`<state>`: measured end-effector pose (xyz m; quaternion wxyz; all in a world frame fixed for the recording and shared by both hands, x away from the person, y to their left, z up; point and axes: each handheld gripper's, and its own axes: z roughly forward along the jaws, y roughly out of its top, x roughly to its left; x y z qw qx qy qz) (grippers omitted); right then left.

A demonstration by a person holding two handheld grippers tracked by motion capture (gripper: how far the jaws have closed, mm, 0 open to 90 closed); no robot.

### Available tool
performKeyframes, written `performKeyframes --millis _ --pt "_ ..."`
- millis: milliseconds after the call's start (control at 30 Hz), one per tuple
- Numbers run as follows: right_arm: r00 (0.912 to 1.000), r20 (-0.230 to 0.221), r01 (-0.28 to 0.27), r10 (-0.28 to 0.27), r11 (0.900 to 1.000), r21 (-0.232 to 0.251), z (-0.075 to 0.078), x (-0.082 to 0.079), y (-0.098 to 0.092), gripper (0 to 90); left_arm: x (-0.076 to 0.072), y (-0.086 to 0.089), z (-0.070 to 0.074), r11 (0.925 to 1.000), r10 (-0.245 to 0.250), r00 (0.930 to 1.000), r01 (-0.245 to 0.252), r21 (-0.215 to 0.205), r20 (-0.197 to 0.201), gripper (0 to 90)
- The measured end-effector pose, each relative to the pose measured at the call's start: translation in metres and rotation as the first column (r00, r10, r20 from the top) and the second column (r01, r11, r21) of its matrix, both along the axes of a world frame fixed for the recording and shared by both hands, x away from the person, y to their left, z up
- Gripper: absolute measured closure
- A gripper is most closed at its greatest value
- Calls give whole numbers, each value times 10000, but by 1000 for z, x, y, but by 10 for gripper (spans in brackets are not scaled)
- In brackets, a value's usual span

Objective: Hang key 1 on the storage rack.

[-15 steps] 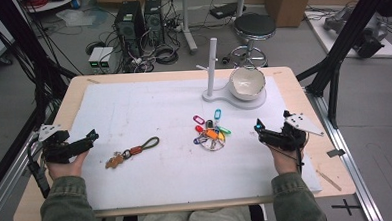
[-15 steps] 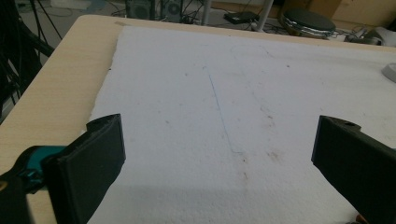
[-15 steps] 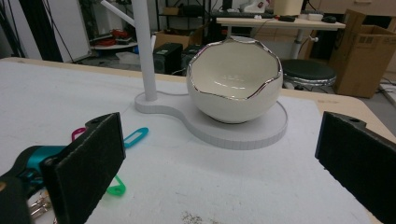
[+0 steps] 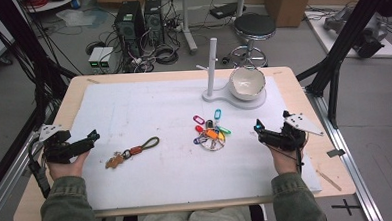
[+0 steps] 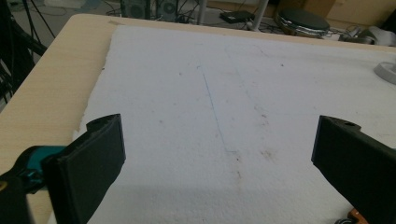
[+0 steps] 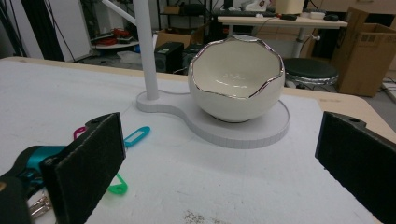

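Colourful key tags (image 4: pixel 211 134) are lying near the right gripper (image 4: pixel 261 131), whose jaws are standing wide apart. The left gripper (image 4: pixel 88 140) is resting beside the brown keychain (image 4: pixel 132 152), jaws apart and holding nothing.

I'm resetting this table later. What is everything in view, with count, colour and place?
Key bunch: one, multicoloured tags, mat centre.
Keychain strap: one, olive loop with brown end, mat left.
Bowl: one, white with silver rim, on stand base.
Stand: one, white post, mat far side.
Mat: one, white, on wooden table.
Stool: one, black, behind table.
Left gripper: black, open, left edge.
Right gripper: black, open, right edge.
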<state>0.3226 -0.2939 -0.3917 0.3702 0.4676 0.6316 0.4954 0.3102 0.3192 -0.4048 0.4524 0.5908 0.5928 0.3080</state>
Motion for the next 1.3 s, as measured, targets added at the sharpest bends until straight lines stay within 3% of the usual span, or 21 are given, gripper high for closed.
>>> performKeyframes --millis 200,500,667,933,1300 --pt "10000 -15 -46 46 10000 -65 0 0 0 5 -2 -3 3 9999 -126 9997 128 -81 194 33" --pt "9999 -33 -122 121 9999 -66 0 0 1 5 -2 -13 5 9979 -570 9983 572 -315 79 33" --pt "9998 -49 -182 181 9998 -75 -1 1 2 5 -1 -22 5 9949 -1001 9949 998 -174 -135 32" --pt "9996 -101 -252 250 9996 -125 -1 1 3 5 2 -32 5 9839 -1781 9833 1773 -240 -363 32" --pt "9994 -142 -318 316 9994 -111 -2 1 4 5 5 -44 1 9639 -2663 9595 2658 -184 -918 33"
